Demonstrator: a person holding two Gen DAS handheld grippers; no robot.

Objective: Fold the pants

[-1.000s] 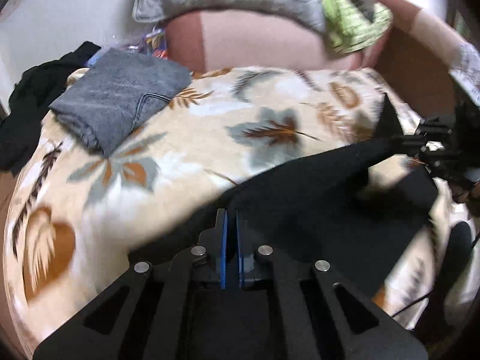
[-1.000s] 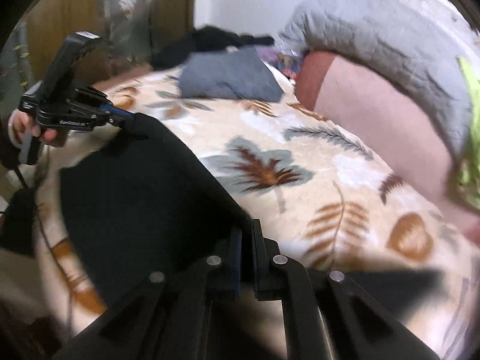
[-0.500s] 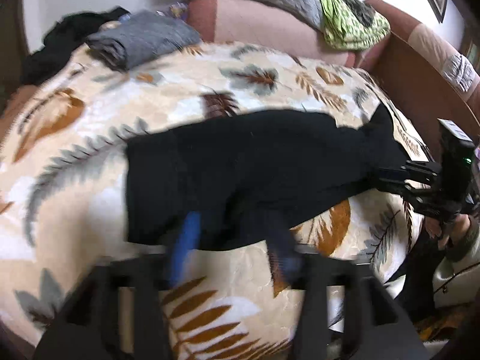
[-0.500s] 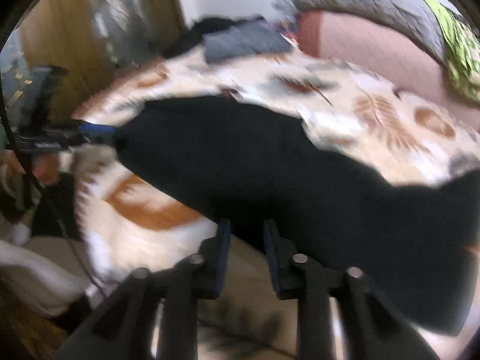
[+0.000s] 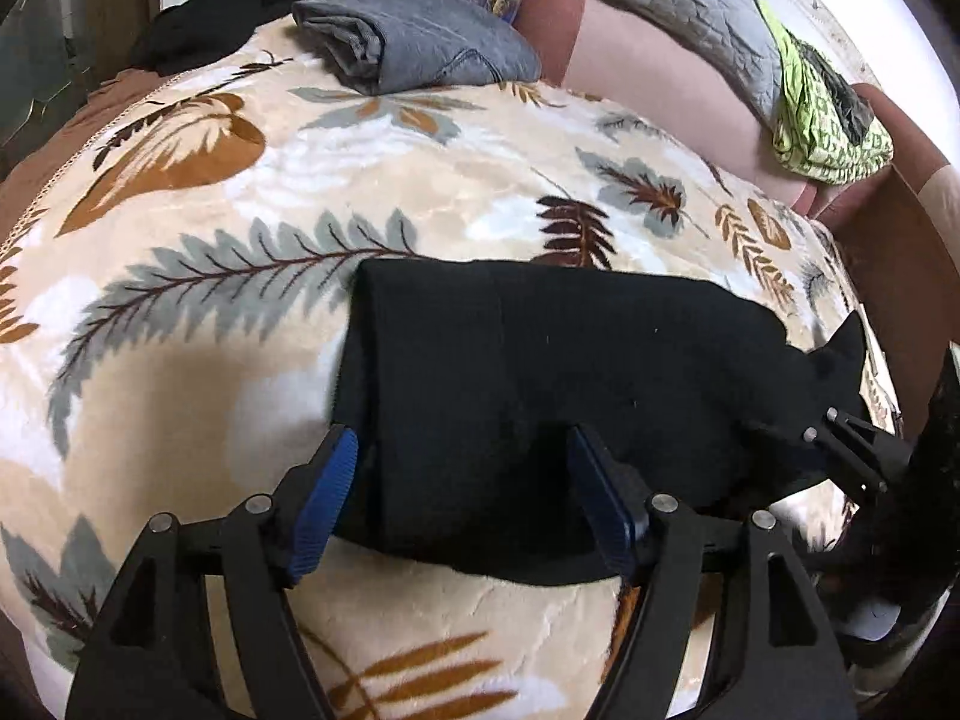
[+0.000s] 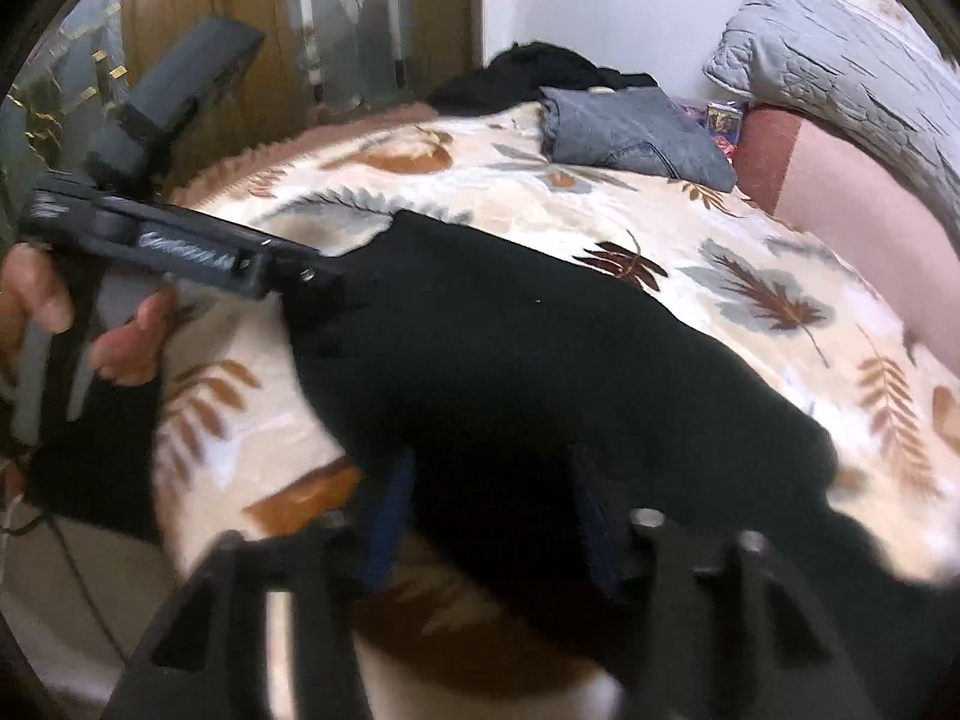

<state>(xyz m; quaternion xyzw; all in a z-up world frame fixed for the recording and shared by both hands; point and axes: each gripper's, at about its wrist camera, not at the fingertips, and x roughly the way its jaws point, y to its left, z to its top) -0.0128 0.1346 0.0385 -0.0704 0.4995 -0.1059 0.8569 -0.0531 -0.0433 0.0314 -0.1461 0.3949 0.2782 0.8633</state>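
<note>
The black pants (image 5: 540, 372) lie flat across the leaf-print blanket (image 5: 240, 240), folded into a long strip. My left gripper (image 5: 459, 438) straddles their near left end with its blue pads (image 5: 324, 492) wide apart and not pressing. Its jaws are opening. In the right wrist view the pants (image 6: 540, 360) run from the left gripper (image 6: 324, 276), held by a hand (image 6: 36, 294), down to my right gripper (image 6: 492, 480). That gripper is blurred. Its jaws stand apart, closing, with black cloth between them. The right gripper (image 5: 810, 426) sits at the pants' right end.
Folded grey jeans (image 5: 420, 42) lie at the far side of the bed, with a pile of black clothes (image 5: 240, 6) behind them. A grey quilted pillow (image 5: 660, 6) and a green cloth (image 5: 822, 126) rest on the pink headboard. A wooden wardrobe (image 6: 210, 30) stands left.
Both grippers let go of the lifted pants, which now lie flat on the blanket. The left jaws went from shut to wide apart. Both hands came down toward the cloth.
</note>
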